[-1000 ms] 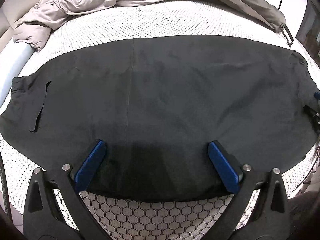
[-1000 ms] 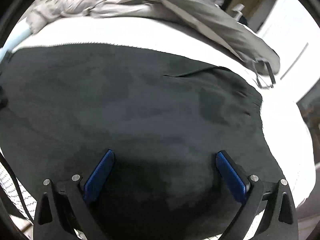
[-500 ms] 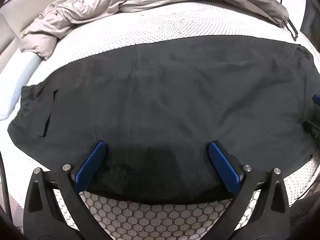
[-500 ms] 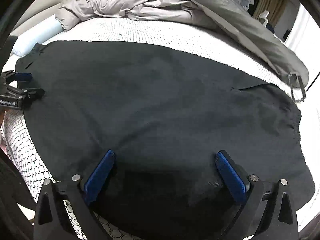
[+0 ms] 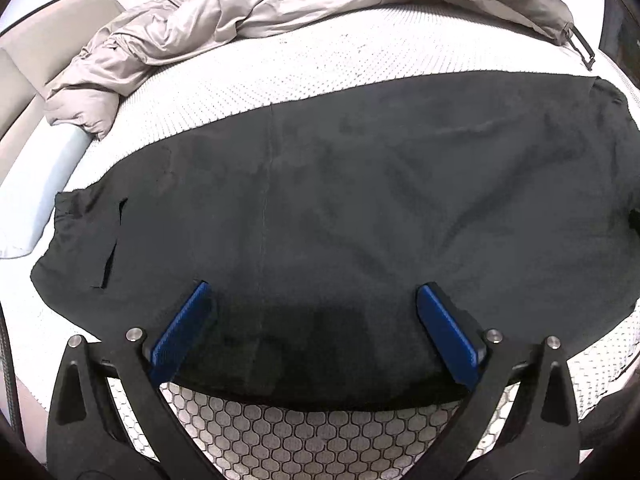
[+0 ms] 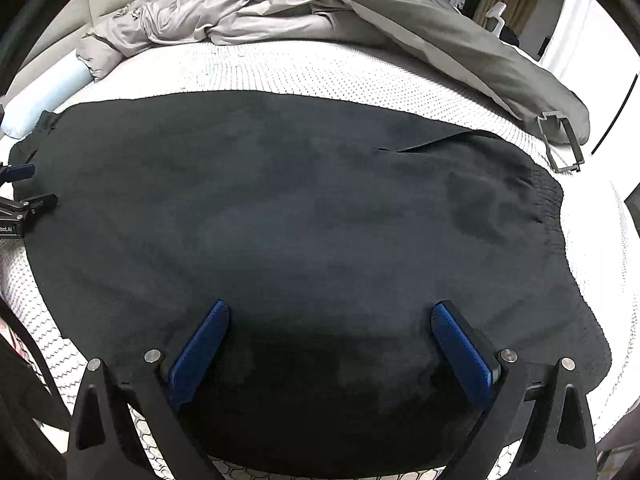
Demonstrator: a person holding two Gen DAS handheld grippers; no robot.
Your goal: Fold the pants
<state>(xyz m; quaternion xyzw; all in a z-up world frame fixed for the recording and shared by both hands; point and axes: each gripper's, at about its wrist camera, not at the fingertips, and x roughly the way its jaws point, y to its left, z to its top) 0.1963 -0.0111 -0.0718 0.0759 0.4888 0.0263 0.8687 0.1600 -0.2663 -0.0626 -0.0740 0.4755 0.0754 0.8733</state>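
Black pants [image 5: 360, 200] [image 6: 300, 208] lie spread flat across the white mattress [image 5: 320, 64], folded lengthwise, waistband at the right end [image 6: 548, 200] and leg cuffs at the left end [image 5: 68, 220]. My left gripper [image 5: 314, 300] hovers open over the near edge of the pants, nothing between its blue pads. Over the near edge toward the waistband end, my right gripper [image 6: 328, 316] is likewise open and holds nothing. The left gripper's tips also show at the left edge of the right wrist view [image 6: 24, 188].
A crumpled grey duvet [image 5: 240, 12] [image 6: 320, 12] lies along the far side of the bed, with a strap buckle [image 6: 560, 140] hanging at its right end. A pale blue pillow [image 5: 48, 168] sits at the far left. The mattress's near edge shows a honeycomb pattern [image 5: 320, 428].
Both grippers have drawn back and risen from the pants, so more of the bed and duvet is in view. Both stay open. The pants lie as before.
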